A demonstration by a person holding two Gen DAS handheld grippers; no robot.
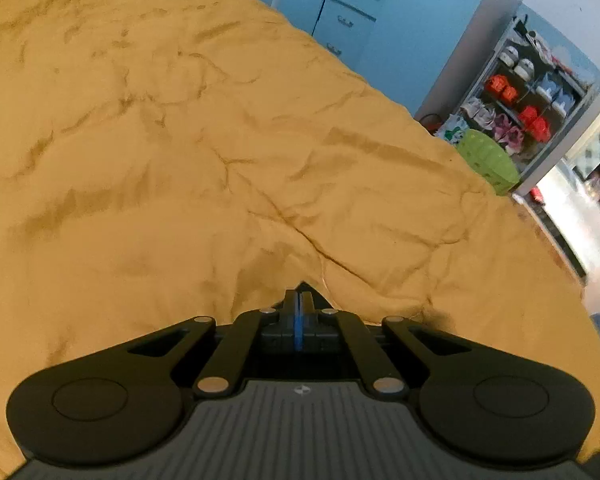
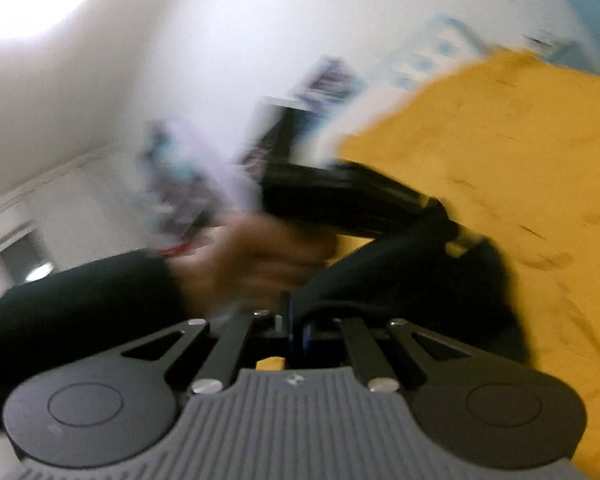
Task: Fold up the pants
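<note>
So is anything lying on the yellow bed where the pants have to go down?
Nothing visible. The black pants stretch between the left gripper and the right gripper, both shut on them. The yellow bedspread shows only wrinkles, though the right view is blurry.

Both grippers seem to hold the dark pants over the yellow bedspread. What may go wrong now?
The left gripper shows only a small tip of the pants in its grip; it may slip out.
The right wrist view is blurred, suggesting fast motion; the cloth may swing.
The wrinkled bedspread could get pinched too.
</note>
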